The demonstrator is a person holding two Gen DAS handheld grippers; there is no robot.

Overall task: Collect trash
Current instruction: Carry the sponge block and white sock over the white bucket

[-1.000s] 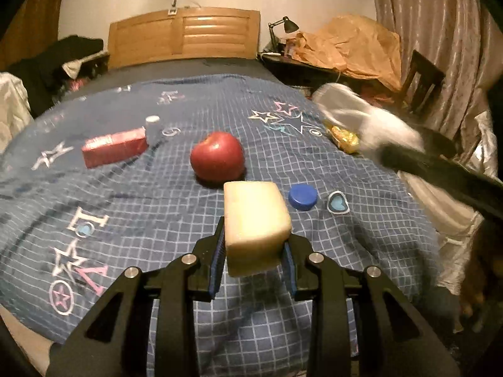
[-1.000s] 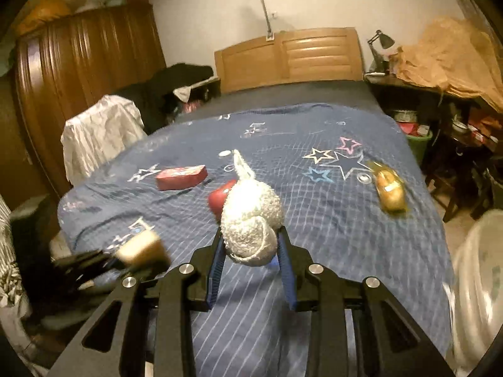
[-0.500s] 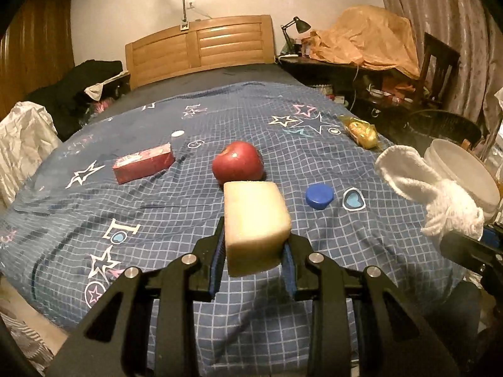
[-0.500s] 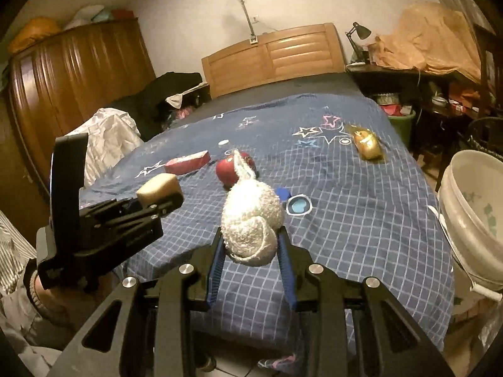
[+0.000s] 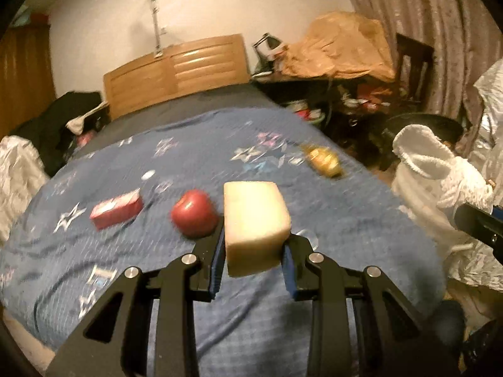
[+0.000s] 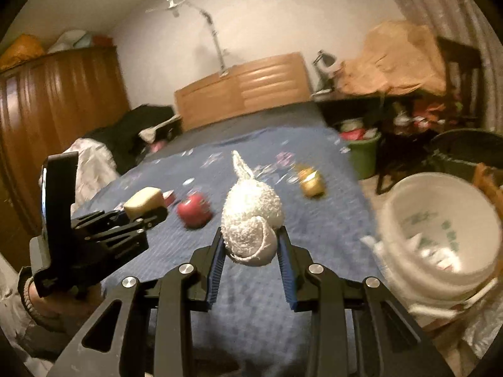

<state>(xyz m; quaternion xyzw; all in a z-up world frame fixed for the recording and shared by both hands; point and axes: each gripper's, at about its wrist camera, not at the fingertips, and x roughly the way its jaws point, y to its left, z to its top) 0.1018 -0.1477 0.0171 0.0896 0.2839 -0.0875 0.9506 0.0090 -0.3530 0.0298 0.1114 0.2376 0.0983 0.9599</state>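
My left gripper (image 5: 253, 248) is shut on a pale yellow sponge block (image 5: 254, 220) and holds it above the foot of the bed; it also shows at the left of the right wrist view (image 6: 147, 212). My right gripper (image 6: 251, 245) is shut on a balled white cloth (image 6: 251, 216), also seen at the right of the left wrist view (image 5: 440, 176). A white bucket (image 6: 440, 229) stands on the floor right of the bed. On the blue bedspread (image 5: 157, 172) lie a red apple (image 5: 195, 213), a red box (image 5: 116, 209) and a yellow wrapper (image 5: 323, 158).
A wooden headboard (image 5: 176, 72) is at the far end. A cluttered desk with a lamp (image 5: 314, 72) and a dark chair (image 5: 415, 62) stand at the right. A green bin (image 6: 363, 154) sits by the bed. A wardrobe (image 6: 56, 119) is at the left.
Both grippers have pulled back from the bed and swung right, each still holding its object. The white bucket has come closer in the right wrist view.
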